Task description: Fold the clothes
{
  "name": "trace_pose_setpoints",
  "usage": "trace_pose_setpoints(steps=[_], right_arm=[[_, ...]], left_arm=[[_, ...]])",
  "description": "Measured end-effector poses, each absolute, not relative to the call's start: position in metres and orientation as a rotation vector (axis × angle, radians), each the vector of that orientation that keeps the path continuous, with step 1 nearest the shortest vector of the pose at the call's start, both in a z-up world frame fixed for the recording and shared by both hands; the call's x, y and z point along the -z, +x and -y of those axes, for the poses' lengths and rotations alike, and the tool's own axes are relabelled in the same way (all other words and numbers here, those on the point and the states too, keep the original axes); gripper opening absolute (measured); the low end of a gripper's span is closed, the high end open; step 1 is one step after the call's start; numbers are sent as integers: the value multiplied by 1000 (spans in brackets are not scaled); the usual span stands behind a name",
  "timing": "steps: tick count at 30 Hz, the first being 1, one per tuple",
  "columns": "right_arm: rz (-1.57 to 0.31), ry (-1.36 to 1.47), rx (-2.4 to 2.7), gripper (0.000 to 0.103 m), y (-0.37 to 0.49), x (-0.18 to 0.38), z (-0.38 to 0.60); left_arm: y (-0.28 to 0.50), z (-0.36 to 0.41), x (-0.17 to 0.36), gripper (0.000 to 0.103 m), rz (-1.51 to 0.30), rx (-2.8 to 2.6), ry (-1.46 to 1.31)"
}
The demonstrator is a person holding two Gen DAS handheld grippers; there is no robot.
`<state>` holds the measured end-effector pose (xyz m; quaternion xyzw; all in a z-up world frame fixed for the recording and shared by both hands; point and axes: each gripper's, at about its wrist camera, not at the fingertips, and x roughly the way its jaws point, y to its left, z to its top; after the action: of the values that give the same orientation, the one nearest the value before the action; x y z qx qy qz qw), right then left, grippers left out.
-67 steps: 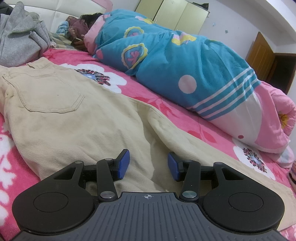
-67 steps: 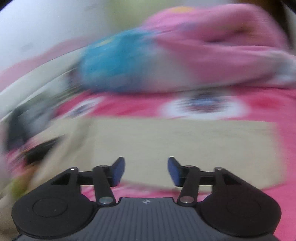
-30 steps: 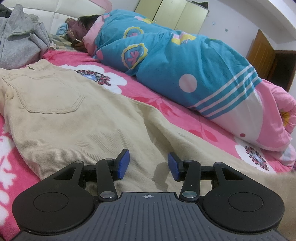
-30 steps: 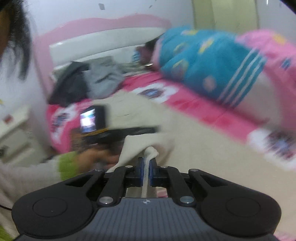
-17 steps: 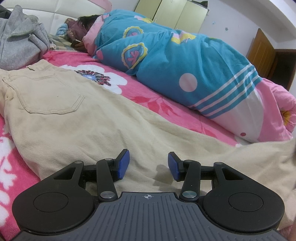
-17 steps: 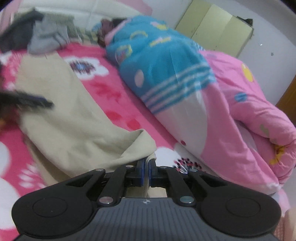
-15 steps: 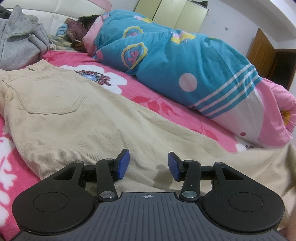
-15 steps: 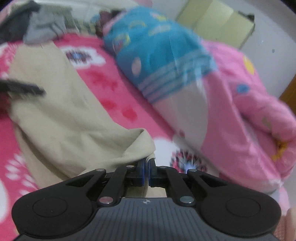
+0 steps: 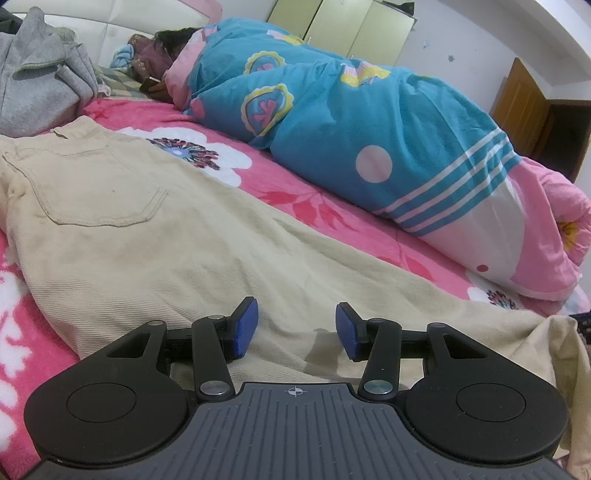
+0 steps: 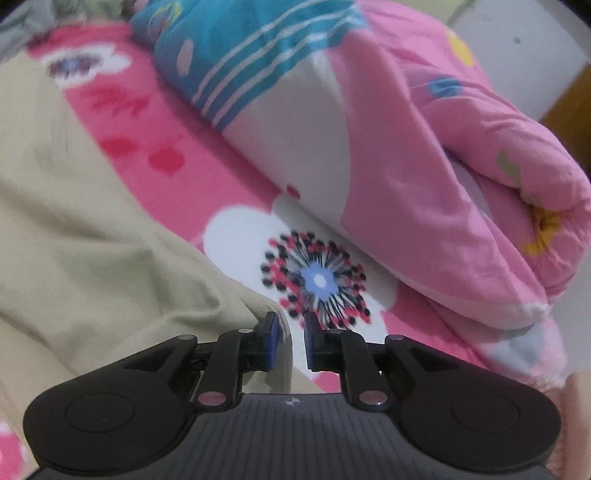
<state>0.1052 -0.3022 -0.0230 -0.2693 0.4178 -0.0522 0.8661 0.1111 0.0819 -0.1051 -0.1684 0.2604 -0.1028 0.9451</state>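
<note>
Pink bedsheet (image 9: pixel 295 192) with white flower prints covers the bed under both grippers. One pair of beige trousers (image 9: pixel 155 236) lies spread across it, back pocket up, waistband ahead and to the left of the left gripper (image 9: pixel 294 329), leg running off to its right. One blue and pink quilt (image 9: pixel 369 122) lies rolled ahead, beyond the trousers, with a person's dark hair showing at its far left end. One grey garment (image 9: pixel 33 74) is heaped far ahead on the left. Pale green cabinet doors (image 9: pixel 343 26) and one brown door (image 9: pixel 524 107) stand at the back wall.

Left gripper: blue pads wide apart, holding nothing, low over the middle of the trouser leg; contact with the cloth cannot be judged.

Right gripper (image 10: pixel 290 341): pads narrowly parted, a slim gap between them. The trouser hem (image 10: pixel 258 306) sits at the left pad (image 10: pixel 272 341) and a strip of beige cloth shows in the gap, not pinched. A white flower print (image 10: pixel 317 280) lies just ahead; the quilt's pink end is beyond on the right. This view is slightly blurred.
</note>
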Motion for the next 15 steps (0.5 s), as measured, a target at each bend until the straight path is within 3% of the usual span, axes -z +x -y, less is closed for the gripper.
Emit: trace_pose_setpoints(steps=[9,12,15], right_arm=[[-779,-560,53,13,110,-3,278],[-740,-548,32,19,111,-12,270],[-671,-447,-204,37,128,-20,225]], left_arm=[[110,-82,105,47,-528,213,-348],[110,-82,105,47,-527,211,-343],[110,-82,105,47,-525,212,-346]])
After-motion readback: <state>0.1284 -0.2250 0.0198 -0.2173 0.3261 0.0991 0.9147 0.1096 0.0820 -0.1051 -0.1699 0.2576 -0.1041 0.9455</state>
